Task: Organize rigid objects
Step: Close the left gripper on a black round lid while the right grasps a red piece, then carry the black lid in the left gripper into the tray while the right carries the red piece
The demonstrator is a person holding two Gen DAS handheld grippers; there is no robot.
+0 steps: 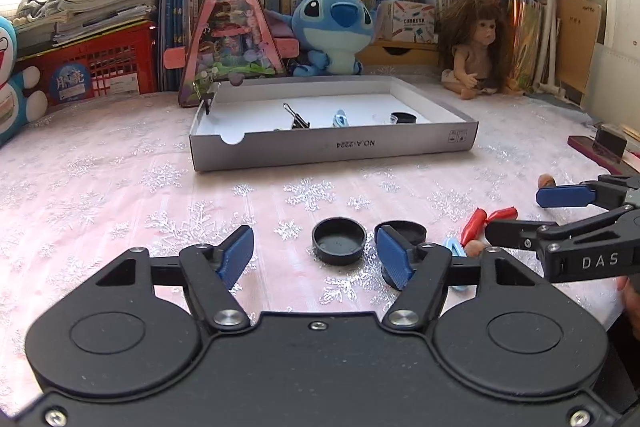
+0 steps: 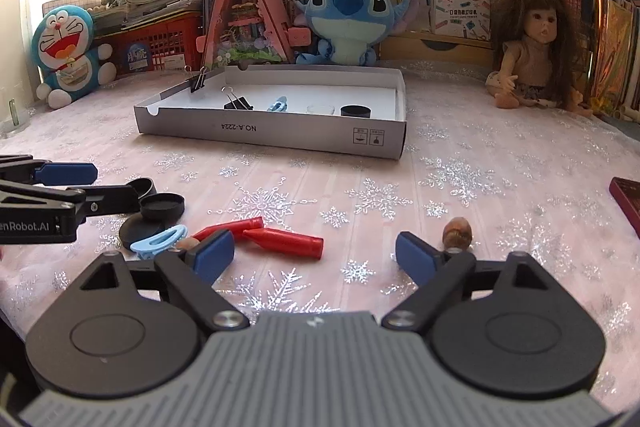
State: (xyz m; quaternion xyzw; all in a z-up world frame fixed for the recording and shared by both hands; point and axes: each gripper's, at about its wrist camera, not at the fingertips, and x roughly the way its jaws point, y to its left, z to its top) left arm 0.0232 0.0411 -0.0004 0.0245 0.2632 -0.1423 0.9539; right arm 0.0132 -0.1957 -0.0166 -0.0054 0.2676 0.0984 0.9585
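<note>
The left gripper (image 1: 316, 259) hangs low over a pink cloth with silver snowflakes (image 1: 120, 195) that covers the bench, its blue-padded jaws roughly half apart with nothing pressed between them. An upturned round black plastic cap (image 1: 339, 241) lies on the cloth in the gap ahead of the fingertips, touching neither pad. A second black cap (image 1: 404, 230) sits just behind the right-hand pad, and in the right wrist view a third flat black lid (image 2: 134, 231) lies under the tip of a light blue plastic hair clip (image 2: 160, 241).

The right gripper (image 2: 316, 255) hovers beside this cluster, its jaws standing wide and gripping nothing. Two red crayon-shaped plastic pieces (image 2: 280, 237) lie crossed on the cloth ahead of its left pad, touching each other, with a small brown nut partly hidden behind that pad. A brown acorn-like nut (image 2: 457, 234) rests just beyond its right pad, apart from the red pieces.

Toward the bench's far edge sits a shallow grey cardboard box lid with a white inside (image 2: 272, 137). In it lie a black binder clip (image 2: 237, 102), another light blue clip (image 2: 279, 104), a small clear cup (image 2: 320, 109) and a black cap (image 2: 356, 111), set in a loose row. A further black binder clip (image 2: 199, 79) is clamped on the box's left wall.
</note>
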